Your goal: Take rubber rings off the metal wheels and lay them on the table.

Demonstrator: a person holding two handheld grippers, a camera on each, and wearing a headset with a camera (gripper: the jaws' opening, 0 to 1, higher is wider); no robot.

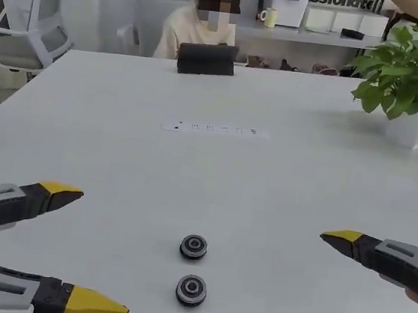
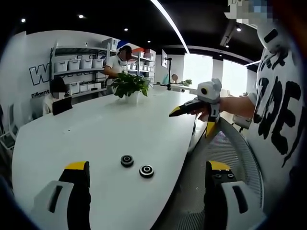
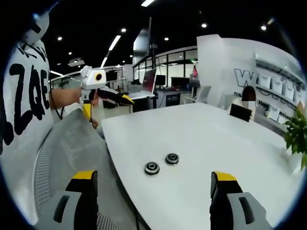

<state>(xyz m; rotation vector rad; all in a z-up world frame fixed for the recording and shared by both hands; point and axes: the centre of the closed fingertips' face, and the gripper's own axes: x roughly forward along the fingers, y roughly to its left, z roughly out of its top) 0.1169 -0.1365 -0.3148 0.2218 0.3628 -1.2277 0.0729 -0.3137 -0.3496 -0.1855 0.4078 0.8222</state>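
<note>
**On the table: two wheels, both claws open**

At the lower left of the head view, your left claw has its jaws spread wide. The yellow tips are well apart with nothing between them. Your right claw mirrors it at the lower right, with jaws likewise parted and nothing in them. Both claws hang by the near edge of the white table, well apart from each other.

Two metal wheels lie flat on the table top between the claws:
- The far wheel sits roughly midway between the claws.
- The near wheel sits just beside it on your side, with a narrow gap between them.

Each wheel shows a pale metal hub inside a dark outer band. The rubber ring reads as still fitted on both. Neither claw touches either wheel.

In the left gripper view, both wheels lie ahead on the table, and your right claw shows to the right, held in a hand beyond the table edge. In the right gripper view, the same pair of wheels lies ahead, with your left claw off to the left.

Further back:
- A white socket strip lies mid-table.
- A potted plant stands at the far right.
- A person sits at the far edge behind a dark laptop or tablet; you cannot tell which.
</note>
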